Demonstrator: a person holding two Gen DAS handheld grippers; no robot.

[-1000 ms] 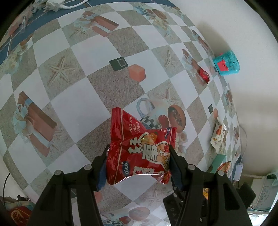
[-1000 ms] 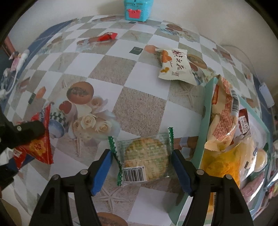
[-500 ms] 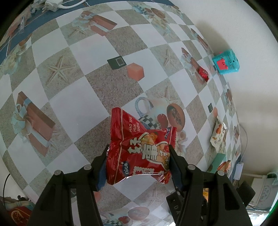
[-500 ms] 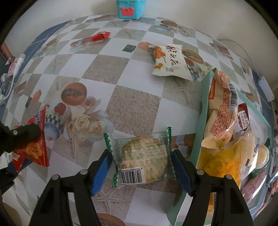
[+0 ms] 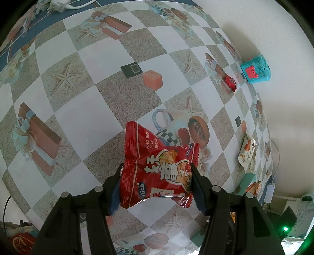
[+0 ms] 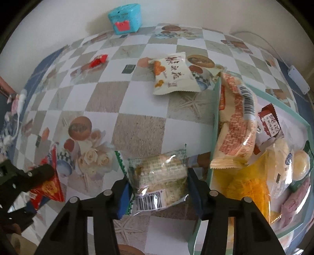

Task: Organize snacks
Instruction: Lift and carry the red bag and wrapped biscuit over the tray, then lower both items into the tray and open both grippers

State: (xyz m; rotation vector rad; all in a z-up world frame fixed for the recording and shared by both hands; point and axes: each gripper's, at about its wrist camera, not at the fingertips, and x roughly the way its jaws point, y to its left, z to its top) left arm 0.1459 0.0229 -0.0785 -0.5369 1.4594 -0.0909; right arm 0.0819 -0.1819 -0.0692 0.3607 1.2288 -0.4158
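Right gripper (image 6: 157, 183), jaws just closing, clamps our clear-wrapped round biscuit packet (image 6: 157, 182); the teal plastic snack tray (image 6: 214, 109) sits immediately to its right.

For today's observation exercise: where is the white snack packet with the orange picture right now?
In the right wrist view, the white snack packet lies flat on the checked tablecloth, upper centre, just beyond the far corner of the green snack box and right of the small red candy.

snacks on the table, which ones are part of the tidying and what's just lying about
Job:
red packet in left tool
biscuit pack in right tool
white packet
small red sweet
snack box

Lying about:
teal toy
white adapter
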